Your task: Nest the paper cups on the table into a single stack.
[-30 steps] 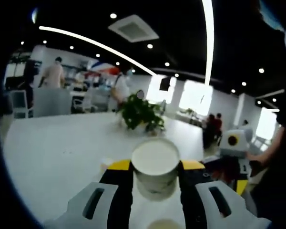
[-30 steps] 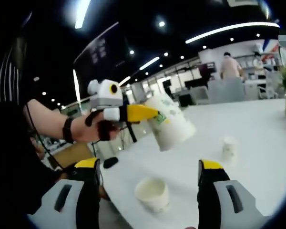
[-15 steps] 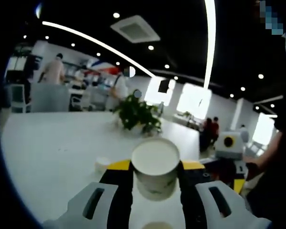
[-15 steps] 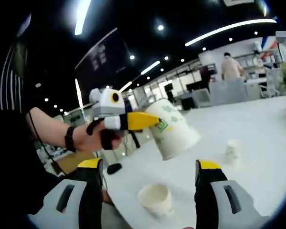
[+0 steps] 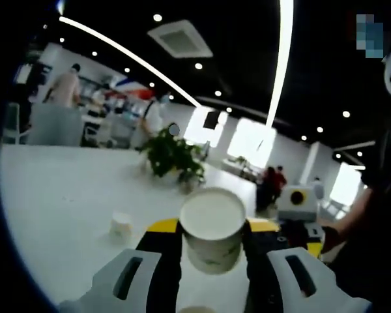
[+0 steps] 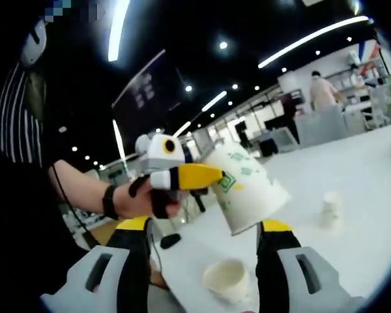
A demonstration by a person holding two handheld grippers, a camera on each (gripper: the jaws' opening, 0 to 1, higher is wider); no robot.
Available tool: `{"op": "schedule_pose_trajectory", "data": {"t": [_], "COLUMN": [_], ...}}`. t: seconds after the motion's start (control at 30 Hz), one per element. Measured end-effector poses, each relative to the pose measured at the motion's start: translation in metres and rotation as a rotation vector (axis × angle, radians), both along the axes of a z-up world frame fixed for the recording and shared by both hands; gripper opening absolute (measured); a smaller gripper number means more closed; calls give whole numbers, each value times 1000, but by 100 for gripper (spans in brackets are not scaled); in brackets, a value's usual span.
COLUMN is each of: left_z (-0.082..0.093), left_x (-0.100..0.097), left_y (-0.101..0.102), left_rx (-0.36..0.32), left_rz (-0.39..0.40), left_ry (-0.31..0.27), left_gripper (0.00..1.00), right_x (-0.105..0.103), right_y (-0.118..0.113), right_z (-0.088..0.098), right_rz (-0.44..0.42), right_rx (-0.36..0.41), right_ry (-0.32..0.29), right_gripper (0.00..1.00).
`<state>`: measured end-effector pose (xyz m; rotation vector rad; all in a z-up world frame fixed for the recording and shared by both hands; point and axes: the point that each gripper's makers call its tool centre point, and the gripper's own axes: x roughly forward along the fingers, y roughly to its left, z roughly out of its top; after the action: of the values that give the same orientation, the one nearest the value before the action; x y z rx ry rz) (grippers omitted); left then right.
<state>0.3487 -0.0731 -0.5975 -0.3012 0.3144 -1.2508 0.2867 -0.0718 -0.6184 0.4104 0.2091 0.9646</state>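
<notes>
Right gripper view, left gripper [image 6: 212, 176] clamping tilted cup [image 6: 247, 189], upright cup [image 6: 227, 279] below

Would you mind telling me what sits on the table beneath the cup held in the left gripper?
In the right gripper view, an open paper cup stands upright on the white table below the held cup. Its inside is hidden.
</notes>
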Motion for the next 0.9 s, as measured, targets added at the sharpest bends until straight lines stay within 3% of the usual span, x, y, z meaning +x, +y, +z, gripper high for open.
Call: {"op": "schedule_pose_trajectory", "data": {"t": [0.07,0.47,0.6,0.9], "left_z": [0,11,10,10], "left_x": [-1,-17,-23,-28], "left_y": [0,-2,-4,-6], "left_rx": [-8,-130,-120,-153], "left_rz": [-11,-96,-115,-152], "left_ry": [7,143,135,180], "left_gripper": [35,36,36,36], "right_x": [1,-5,-3,-3], "right_y": [-3,-14,-19,-26], "right_z": [3,21,24,30], "right_rz": [1,16,1,-1], "right_rx": [52,189,228,294], "right_ry": [20,14,20,16], "right_gripper": [55,26,22,6]}}
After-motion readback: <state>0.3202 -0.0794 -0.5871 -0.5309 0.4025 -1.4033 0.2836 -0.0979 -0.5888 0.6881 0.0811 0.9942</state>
